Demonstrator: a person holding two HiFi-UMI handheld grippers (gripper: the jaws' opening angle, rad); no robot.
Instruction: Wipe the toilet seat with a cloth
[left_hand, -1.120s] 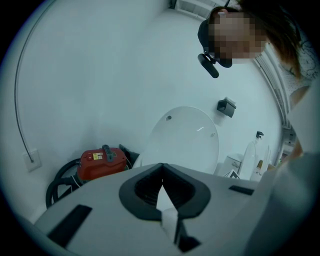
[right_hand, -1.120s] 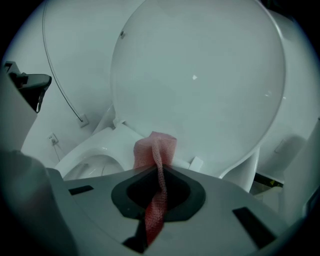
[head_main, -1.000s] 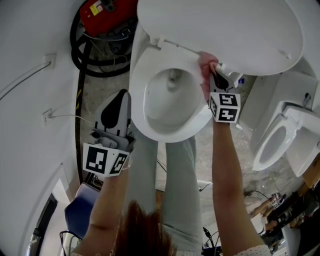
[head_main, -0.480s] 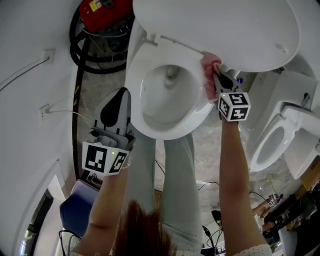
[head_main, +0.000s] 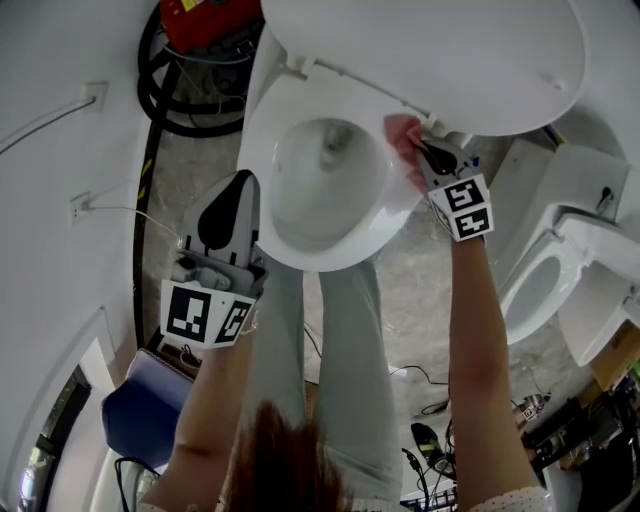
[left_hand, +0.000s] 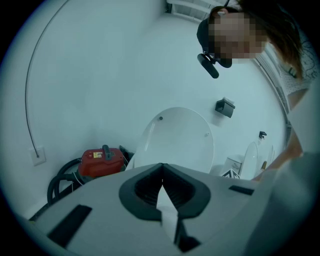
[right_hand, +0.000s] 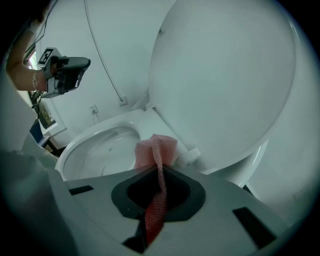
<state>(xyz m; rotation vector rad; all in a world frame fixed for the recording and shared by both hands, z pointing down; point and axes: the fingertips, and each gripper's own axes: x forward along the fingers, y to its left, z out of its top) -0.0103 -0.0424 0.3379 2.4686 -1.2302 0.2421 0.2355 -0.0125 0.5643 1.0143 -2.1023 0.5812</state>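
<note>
The white toilet seat (head_main: 318, 256) lies down, and the lid (head_main: 430, 50) stands raised behind it. My right gripper (head_main: 425, 160) is shut on a pink cloth (head_main: 404, 142) and presses it on the seat's right rear rim, close to the hinge. In the right gripper view the cloth (right_hand: 156, 149) runs out between the jaws of my right gripper (right_hand: 158, 172) onto the seat (right_hand: 140, 119). My left gripper (head_main: 228, 212) hangs left of the bowl, away from the seat, shut with nothing in it. In its own view the left gripper (left_hand: 161, 181) points toward the lid (left_hand: 177, 140).
A red vacuum (head_main: 205, 18) with a black hose (head_main: 165, 100) stands behind the toilet at the left. A second toilet (head_main: 545, 285) is at the right. A cable runs along the curved white wall. The person's legs (head_main: 345, 350) are in front of the bowl, with a blue object (head_main: 140, 410) lower left.
The right gripper has slid the pink cloth a short way along the seat's right rear rim. The left gripper has stayed where it was.
</note>
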